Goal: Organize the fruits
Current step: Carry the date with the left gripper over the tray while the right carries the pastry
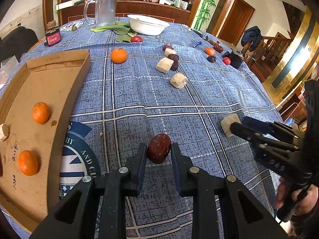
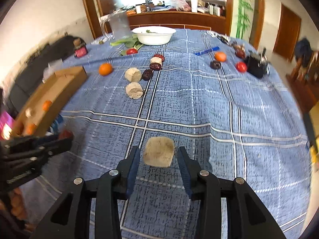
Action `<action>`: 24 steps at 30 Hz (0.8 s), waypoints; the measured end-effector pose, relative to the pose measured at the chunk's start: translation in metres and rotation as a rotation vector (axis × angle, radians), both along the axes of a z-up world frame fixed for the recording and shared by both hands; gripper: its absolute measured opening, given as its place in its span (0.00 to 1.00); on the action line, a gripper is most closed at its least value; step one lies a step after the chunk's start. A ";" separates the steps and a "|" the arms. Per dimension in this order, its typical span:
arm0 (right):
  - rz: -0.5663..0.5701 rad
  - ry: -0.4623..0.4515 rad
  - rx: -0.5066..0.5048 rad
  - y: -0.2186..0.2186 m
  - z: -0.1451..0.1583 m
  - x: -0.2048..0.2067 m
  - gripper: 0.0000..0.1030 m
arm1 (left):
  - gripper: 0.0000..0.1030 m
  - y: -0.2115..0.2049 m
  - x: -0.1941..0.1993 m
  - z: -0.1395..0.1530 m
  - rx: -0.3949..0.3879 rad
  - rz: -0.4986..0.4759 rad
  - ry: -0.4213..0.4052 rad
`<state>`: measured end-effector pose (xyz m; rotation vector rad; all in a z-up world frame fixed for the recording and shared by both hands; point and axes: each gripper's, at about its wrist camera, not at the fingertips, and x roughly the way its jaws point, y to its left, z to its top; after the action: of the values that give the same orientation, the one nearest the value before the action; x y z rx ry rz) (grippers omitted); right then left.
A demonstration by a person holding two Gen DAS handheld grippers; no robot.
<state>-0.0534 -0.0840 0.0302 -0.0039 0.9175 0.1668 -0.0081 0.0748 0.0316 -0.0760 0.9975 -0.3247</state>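
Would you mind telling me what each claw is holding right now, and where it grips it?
The left claw pinches a red date by its two sides. The right claw holds nothing: its jaws stand clear of the pale block between them.

Cardboard tray: near end cut off by left wrist view's edge; beige chunk inside it half cropped. Right wrist view: tray motion-blurred; items beyond it indistinct.

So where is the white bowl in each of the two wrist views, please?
Left wrist view: the white bowl sits top centre, at the far end of the table, right of the clear jug.
Right wrist view: top centre, slightly left of middle.
Shared landmark: the leafy greens just left of it.
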 end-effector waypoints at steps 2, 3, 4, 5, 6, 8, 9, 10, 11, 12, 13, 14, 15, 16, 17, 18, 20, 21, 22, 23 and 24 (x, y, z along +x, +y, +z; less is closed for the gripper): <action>0.007 0.003 -0.007 0.003 -0.005 0.005 0.40 | 0.23 -0.001 0.000 0.000 -0.002 -0.004 0.003; 0.001 -0.001 -0.025 0.004 -0.007 0.007 0.40 | 0.23 -0.001 0.000 -0.001 -0.001 -0.005 0.003; 0.000 -0.001 -0.038 0.004 -0.009 0.009 0.40 | 0.23 -0.001 0.000 -0.002 -0.001 -0.005 0.006; -0.006 0.002 -0.046 0.003 -0.011 0.011 0.37 | 0.23 -0.002 0.000 -0.002 -0.004 -0.005 0.009; -0.012 0.008 -0.051 0.002 -0.013 0.012 0.37 | 0.23 -0.002 0.000 -0.003 -0.008 -0.003 0.013; -0.014 0.008 -0.042 0.000 -0.014 0.013 0.36 | 0.23 -0.001 0.000 -0.005 -0.013 0.002 0.018; -0.017 0.010 -0.040 0.000 -0.014 0.012 0.36 | 0.23 -0.001 0.001 -0.005 -0.015 0.004 0.019; -0.021 0.010 -0.038 0.000 -0.014 0.011 0.36 | 0.23 -0.002 0.001 -0.005 -0.016 0.005 0.019; -0.023 0.012 -0.032 -0.001 -0.013 0.011 0.36 | 0.23 -0.001 0.001 -0.005 -0.017 0.006 0.019; -0.025 0.015 -0.020 -0.002 -0.012 0.009 0.36 | 0.23 -0.002 0.002 -0.004 -0.021 0.007 0.018; -0.025 0.013 -0.012 -0.002 -0.009 0.008 0.36 | 0.23 -0.002 0.002 -0.002 -0.025 0.006 0.015; -0.024 0.006 -0.004 -0.003 -0.006 0.006 0.36 | 0.23 -0.002 0.002 -0.001 -0.026 0.007 0.010; -0.023 0.001 0.000 -0.003 -0.002 0.005 0.36 | 0.23 -0.002 0.002 0.001 -0.027 0.006 0.005; -0.022 -0.008 0.005 -0.003 0.002 0.003 0.37 | 0.23 -0.002 0.002 0.003 -0.030 0.005 0.003; -0.021 -0.015 0.009 -0.002 0.006 0.002 0.37 | 0.23 -0.002 0.002 0.005 -0.035 0.005 -0.001; -0.019 -0.020 0.015 -0.001 0.010 0.001 0.37 | 0.23 -0.001 0.002 0.008 -0.039 0.006 -0.007; -0.016 -0.032 0.021 0.001 0.016 0.000 0.37 | 0.23 0.001 0.003 0.013 -0.049 0.007 -0.016; -0.014 -0.036 0.020 0.003 0.018 -0.001 0.37 | 0.23 0.003 0.004 0.016 -0.054 0.010 -0.023; -0.011 -0.038 0.020 0.005 0.020 -0.001 0.37 | 0.23 0.004 0.004 0.018 -0.056 0.011 -0.028; -0.008 -0.039 0.019 0.006 0.022 0.000 0.37 | 0.23 0.006 0.004 0.021 -0.057 0.014 -0.034; -0.004 -0.039 0.020 0.009 0.023 0.001 0.37 | 0.23 0.009 0.004 0.023 -0.059 0.017 -0.039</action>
<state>-0.0529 -0.0755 0.0529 0.0132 0.8765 0.1712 -0.0037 0.0835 0.0547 -0.1314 0.9480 -0.3385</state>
